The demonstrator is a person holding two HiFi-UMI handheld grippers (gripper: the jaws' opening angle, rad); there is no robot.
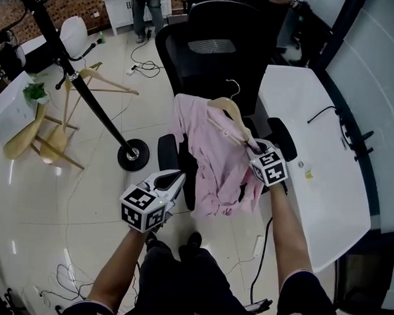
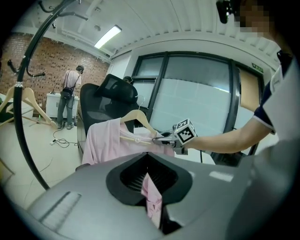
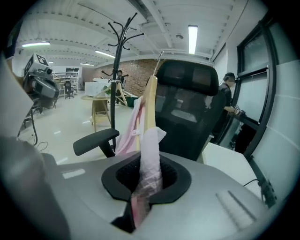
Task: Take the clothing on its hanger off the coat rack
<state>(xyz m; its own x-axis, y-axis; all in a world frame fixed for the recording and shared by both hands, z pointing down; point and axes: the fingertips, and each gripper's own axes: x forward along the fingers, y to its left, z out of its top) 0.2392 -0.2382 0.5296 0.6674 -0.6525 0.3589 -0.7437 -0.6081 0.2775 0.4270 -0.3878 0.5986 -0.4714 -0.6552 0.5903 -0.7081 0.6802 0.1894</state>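
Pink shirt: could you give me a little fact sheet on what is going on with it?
shirt: pink, draped on its hanger, off the rack
hanger: wooden, its hook on nothing
right gripper: shut on shirt at the hanger's end
left gripper: shut on a fold of shirt
rack: black, off to the left
chair: black, behind the shirt

The right gripper (image 3: 146, 190) pinches a fold of the pink shirt (image 3: 151, 154). The shirt's wooden hanger (image 3: 151, 101) stands upright before a black chair (image 3: 187, 112), with the coat rack (image 3: 114, 84) behind.
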